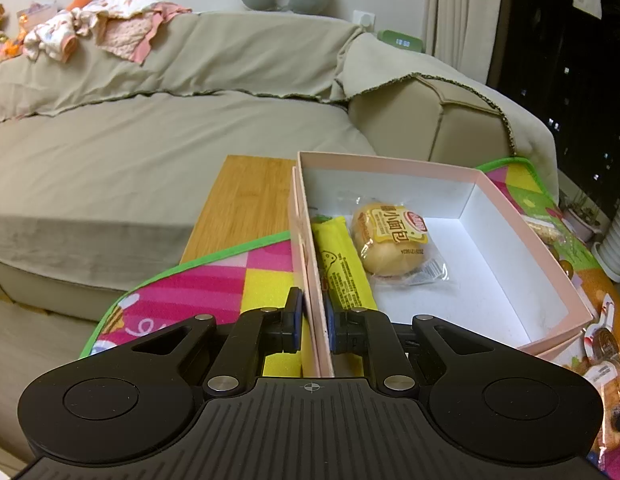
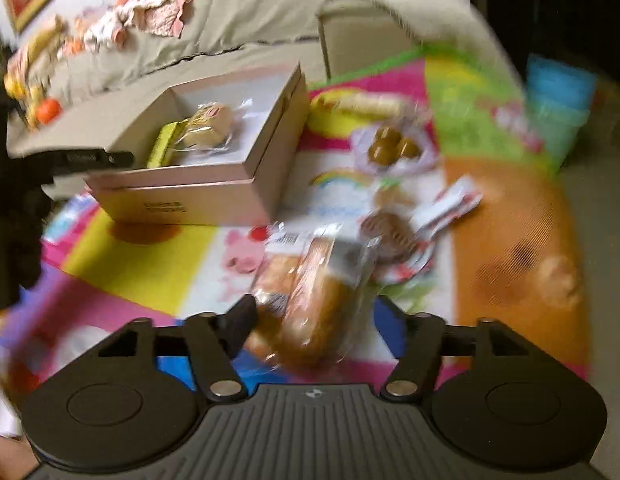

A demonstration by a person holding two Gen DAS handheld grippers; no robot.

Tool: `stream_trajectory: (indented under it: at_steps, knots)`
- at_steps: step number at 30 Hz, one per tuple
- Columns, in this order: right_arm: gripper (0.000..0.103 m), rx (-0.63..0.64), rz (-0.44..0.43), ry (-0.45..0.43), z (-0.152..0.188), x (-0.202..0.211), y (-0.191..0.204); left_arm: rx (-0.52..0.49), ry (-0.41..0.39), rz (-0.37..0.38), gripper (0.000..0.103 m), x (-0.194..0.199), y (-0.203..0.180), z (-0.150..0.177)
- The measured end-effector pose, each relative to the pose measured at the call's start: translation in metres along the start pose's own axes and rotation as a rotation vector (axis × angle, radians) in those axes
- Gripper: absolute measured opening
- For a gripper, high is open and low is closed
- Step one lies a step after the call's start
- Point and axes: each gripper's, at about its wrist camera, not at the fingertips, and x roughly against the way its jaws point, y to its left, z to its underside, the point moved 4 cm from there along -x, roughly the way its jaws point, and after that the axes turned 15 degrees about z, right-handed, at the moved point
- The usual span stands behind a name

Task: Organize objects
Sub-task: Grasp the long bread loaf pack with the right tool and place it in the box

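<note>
A pink cardboard box (image 1: pixel 521 236) stands open on a colourful play mat (image 1: pixel 214 280). Inside lie a wrapped round bun (image 1: pixel 389 240) and a yellow packet (image 1: pixel 341 264). My left gripper (image 1: pixel 313 320) is shut on the box's near left wall. In the blurred right wrist view, my right gripper (image 2: pixel 313 316) is open around a wrapped bread loaf (image 2: pixel 310 300) on the mat, one finger on each side. The box (image 2: pixel 198 196) stands to the upper left there, with the left gripper (image 2: pixel 70 160) at its edge.
Several more wrapped snacks lie on the mat: brown round sweets (image 2: pixel 389 148), a chocolate biscuit pack (image 2: pixel 393 236), a long yellow pack (image 2: pixel 361 106). A beige sofa (image 1: pixel 150 152) with clothes (image 1: pixel 106 28) stands behind. A wooden board (image 1: pixel 246 200) lies left of the box.
</note>
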Motion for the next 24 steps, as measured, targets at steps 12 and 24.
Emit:
stream_trajectory:
  at_steps: [12, 24]
  knots:
    - [0.092, 0.079, 0.099, -0.035, 0.001, -0.016, 0.037, -0.007, -0.001, -0.002, 0.014, 0.001, 0.001, 0.0]
    - [0.06, 0.123, -0.005, 0.007, -0.005, 0.013, 0.035, -0.006, -0.005, 0.004, 0.013, 0.001, 0.002, -0.001]
